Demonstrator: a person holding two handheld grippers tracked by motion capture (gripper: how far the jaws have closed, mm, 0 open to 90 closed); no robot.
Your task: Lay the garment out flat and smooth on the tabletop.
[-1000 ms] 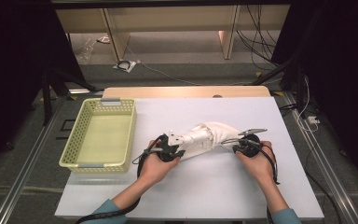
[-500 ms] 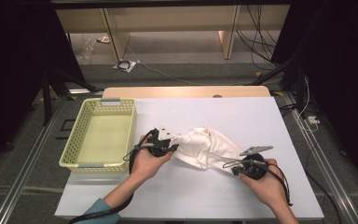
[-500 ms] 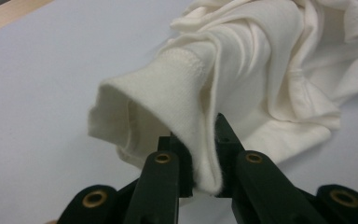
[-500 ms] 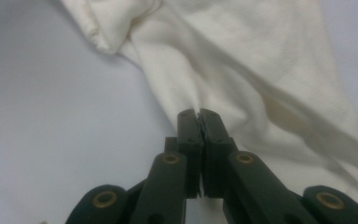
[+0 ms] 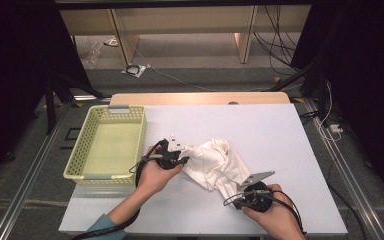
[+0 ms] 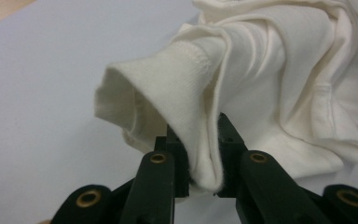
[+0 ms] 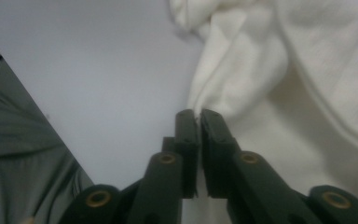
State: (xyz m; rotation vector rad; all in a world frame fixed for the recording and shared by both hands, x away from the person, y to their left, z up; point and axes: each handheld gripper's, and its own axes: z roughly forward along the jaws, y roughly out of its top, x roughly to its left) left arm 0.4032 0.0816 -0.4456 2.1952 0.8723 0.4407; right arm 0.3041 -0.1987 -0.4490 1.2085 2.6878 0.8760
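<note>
l gripper (image 6: 198, 154) clamped on white cloth (image 5: 215, 162) fold; r gripper (image 7: 199, 126) jaws just opening, nearly closed at cloth edge, grip unclear.

Evenly lit white table (image 5: 280, 135) under soft overhead light, dark unlit room at left and right edges, faint shadows under the cream garment (image 5: 215, 165), high view slightly soft, gripper views sharp on cloth folds, black jaws blurred at the bottom edge
</note>
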